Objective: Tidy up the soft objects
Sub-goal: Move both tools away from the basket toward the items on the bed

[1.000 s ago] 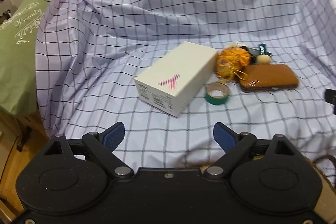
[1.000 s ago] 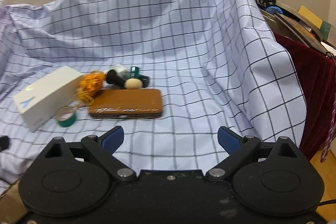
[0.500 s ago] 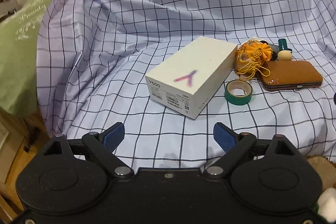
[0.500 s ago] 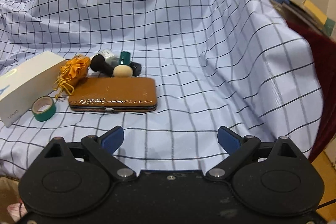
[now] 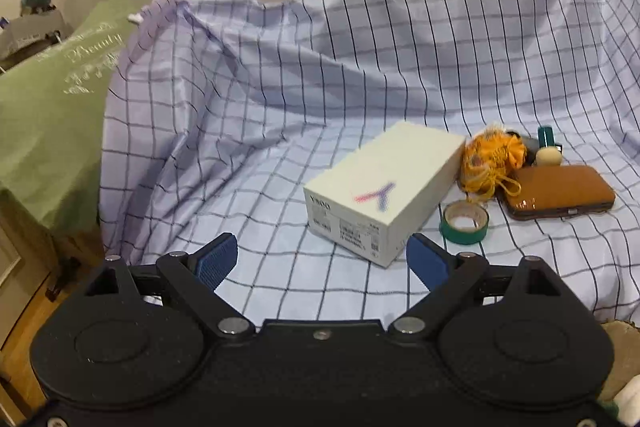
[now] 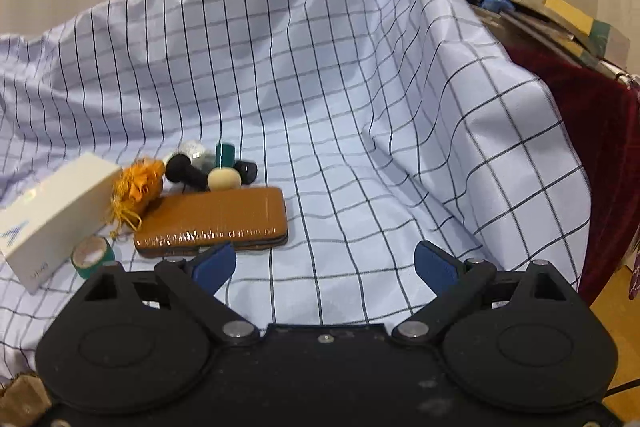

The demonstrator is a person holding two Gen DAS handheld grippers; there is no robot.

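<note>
An orange drawstring pouch (image 5: 493, 155) lies on the checked cloth (image 5: 280, 131) between a white box (image 5: 384, 191) and a brown case (image 5: 558, 191); it also shows in the right wrist view (image 6: 142, 183). A green tape roll (image 5: 465, 223) sits in front of the pouch. A beige-headed brush (image 6: 224, 178) and small dark items lie behind the case (image 6: 216, 221). My left gripper (image 5: 322, 261) is open and empty, just short of the box. My right gripper (image 6: 324, 265) is open and empty, near the case's front edge.
A green embroidered cloth (image 5: 48, 99) covers furniture to the left. A dark red cloth (image 6: 592, 131) with stacked books and clutter (image 6: 560, 19) stands to the right. The checked cloth rises steeply at the back and at both sides. A woven basket edge (image 5: 620, 347) shows at lower right.
Both grippers have tilted up and drawn nearer the objects, so the box, tape and case sit lower and larger in view. Both stay open and empty.
</note>
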